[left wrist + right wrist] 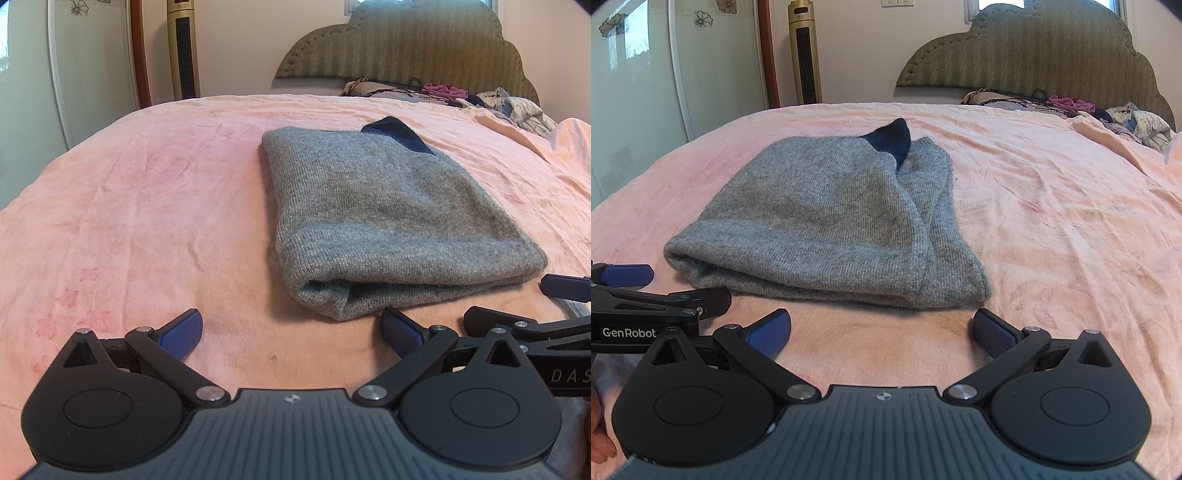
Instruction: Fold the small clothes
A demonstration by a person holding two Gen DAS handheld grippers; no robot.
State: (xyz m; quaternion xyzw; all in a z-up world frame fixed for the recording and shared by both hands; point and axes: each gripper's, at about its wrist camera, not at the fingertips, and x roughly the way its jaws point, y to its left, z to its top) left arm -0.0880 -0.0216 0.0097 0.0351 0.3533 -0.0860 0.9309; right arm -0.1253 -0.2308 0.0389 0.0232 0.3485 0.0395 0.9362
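Note:
A grey knit garment (391, 218) lies folded into a thick bundle on the pink bedspread (147, 206), with a dark blue part (395, 134) sticking out at its far end. It also shows in the right wrist view (827, 218), with the dark blue part (892, 140) at the back. My left gripper (291, 332) is open and empty, just in front of the garment's near edge. My right gripper (882, 332) is open and empty, also just short of the near edge. Each gripper shows at the edge of the other's view.
A heap of loose clothes and cords (480, 99) lies at the head of the bed below the padded headboard (406, 48). A tower fan (805, 55) and a wardrobe door (646, 81) stand beyond the bed's left side.

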